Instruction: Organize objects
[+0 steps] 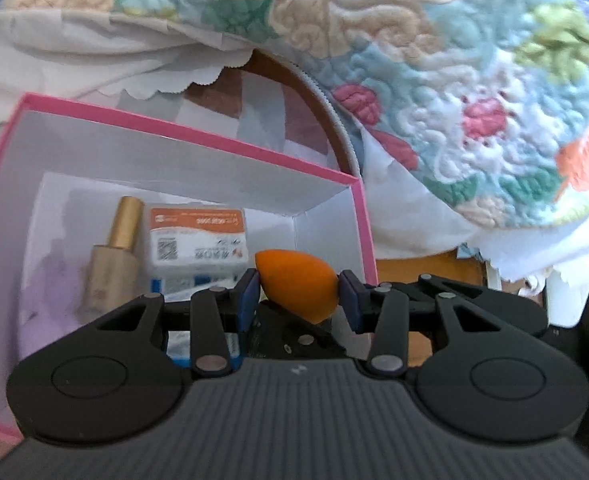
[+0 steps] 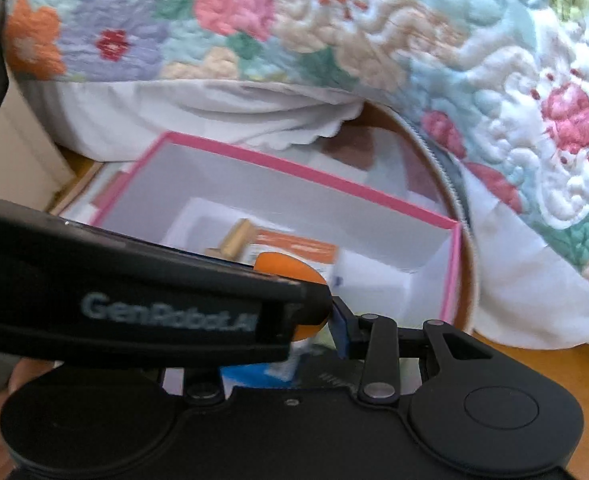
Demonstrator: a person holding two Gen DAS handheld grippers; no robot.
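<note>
My left gripper [image 1: 299, 288] is shut on an orange egg-shaped makeup sponge [image 1: 298, 282] and holds it over the open pink-rimmed white box [image 1: 254, 150]. Inside the box lie a gold bottle [image 1: 114, 260] and a white and orange carton [image 1: 196, 246]. In the right wrist view the left gripper's black body crosses in front and hides my right gripper's left finger. The sponge [image 2: 290, 270] shows just left of the right finger's blue pad [image 2: 340, 326]. The box [image 2: 450, 272], bottle [image 2: 236, 242] and carton [image 2: 294, 250] show there too, blurred.
A floral quilt [image 1: 434, 60] with a white sheet [image 1: 74, 48] hangs over the box from behind. A round brown container with a zipper edge [image 1: 334, 120] stands behind the box. A wooden surface [image 2: 554, 364] lies to the right.
</note>
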